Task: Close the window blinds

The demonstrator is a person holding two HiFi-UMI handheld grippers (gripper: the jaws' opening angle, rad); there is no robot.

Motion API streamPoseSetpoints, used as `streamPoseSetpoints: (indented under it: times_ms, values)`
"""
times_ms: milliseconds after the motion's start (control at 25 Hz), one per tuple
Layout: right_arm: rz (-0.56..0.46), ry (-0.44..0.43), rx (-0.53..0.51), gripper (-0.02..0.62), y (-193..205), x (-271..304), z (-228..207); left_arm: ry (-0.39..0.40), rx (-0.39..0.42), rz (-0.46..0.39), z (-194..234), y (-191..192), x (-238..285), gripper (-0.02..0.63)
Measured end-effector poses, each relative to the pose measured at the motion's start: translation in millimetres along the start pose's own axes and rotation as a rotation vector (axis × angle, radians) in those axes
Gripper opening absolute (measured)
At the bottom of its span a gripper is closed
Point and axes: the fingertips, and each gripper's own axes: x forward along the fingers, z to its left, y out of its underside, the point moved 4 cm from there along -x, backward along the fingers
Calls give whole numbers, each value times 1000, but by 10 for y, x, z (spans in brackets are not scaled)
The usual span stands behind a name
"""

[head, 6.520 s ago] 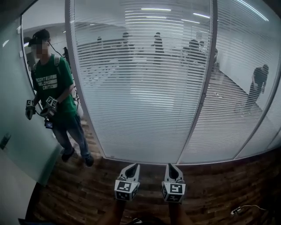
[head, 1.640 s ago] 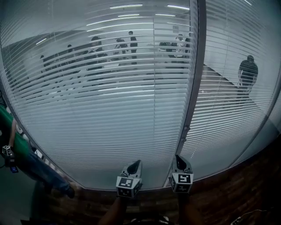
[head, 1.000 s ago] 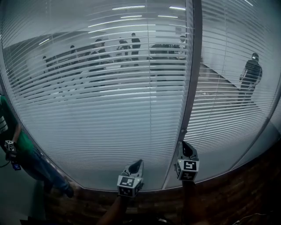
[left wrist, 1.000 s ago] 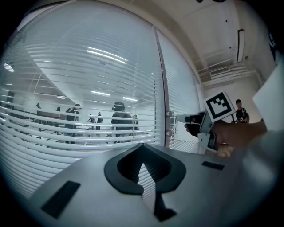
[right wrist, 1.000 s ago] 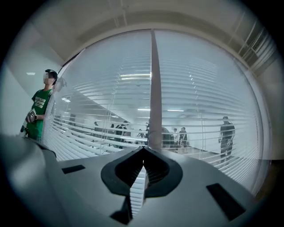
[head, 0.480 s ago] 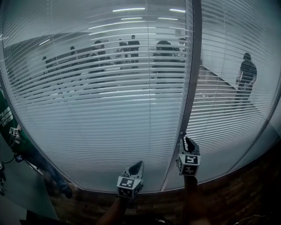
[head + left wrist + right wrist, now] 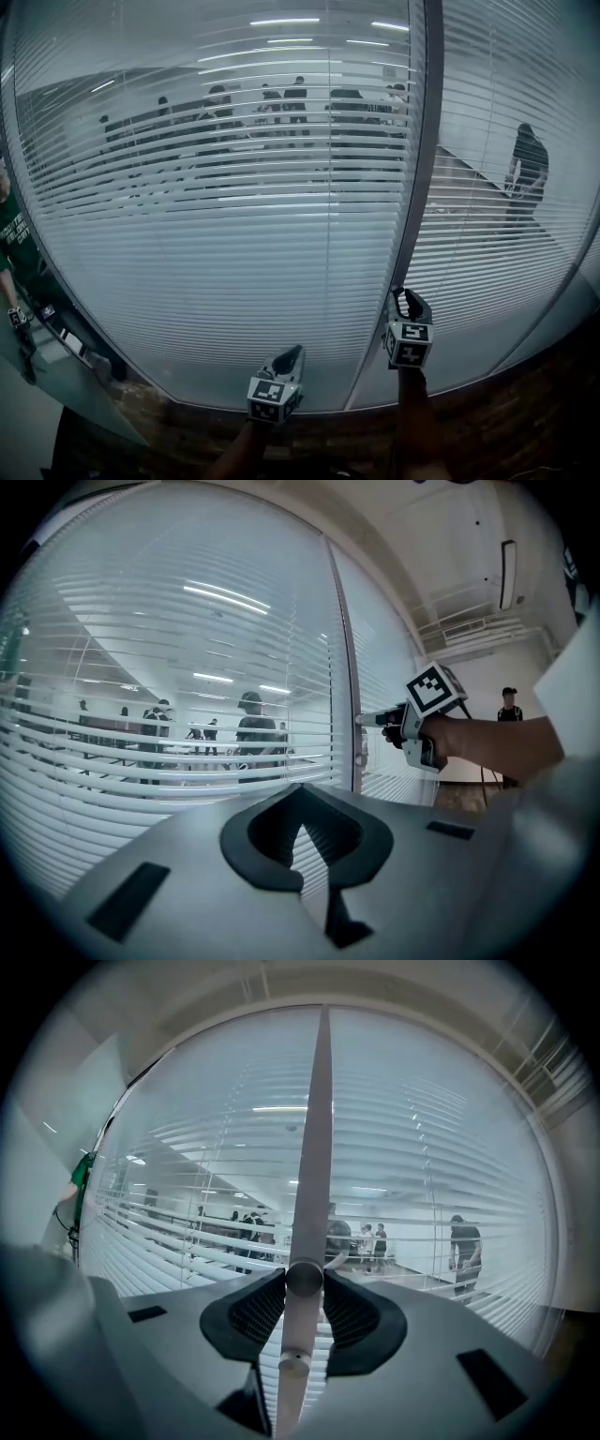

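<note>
From the head view, the blinds (image 7: 234, 234) hang behind glass (image 7: 281, 380), slats part open, and people (image 7: 530, 169) show through. The right claw (image 7: 405, 298) is up at the grey post (image 7: 417, 187). The left claw (image 7: 292, 352) sits lower.

In the left gripper view, its jaws are together and hold nothing.

In the right gripper view, the jaws have just been opening, with the post's round knob (image 7: 305, 1280) between them.

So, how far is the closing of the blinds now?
Done: nothing yet; the blinds have open slats and people show through. In hand: the right gripper is at the frame post, its jaws have just been opening, and the round knob stands between them, not clearly gripped. The left gripper hangs shut, empty. Left: grip the knob and turn it until the slats close.
</note>
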Motion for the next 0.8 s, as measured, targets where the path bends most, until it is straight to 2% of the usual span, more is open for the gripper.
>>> streamPoseSetpoints:
  times_ms: [480,600,800]
  values:
    - [-1,-2,12,115,-33,30,-24,-24,-9,-6,53,-57,-11,-5]
    - [-2,0,-45,115,-8,55,-35,-22,-5,-1,61,-25,-6,-5]
    - [3,-12,-211,115,-21,68,3,-25,-12,-1,65,-10,-14,-5]
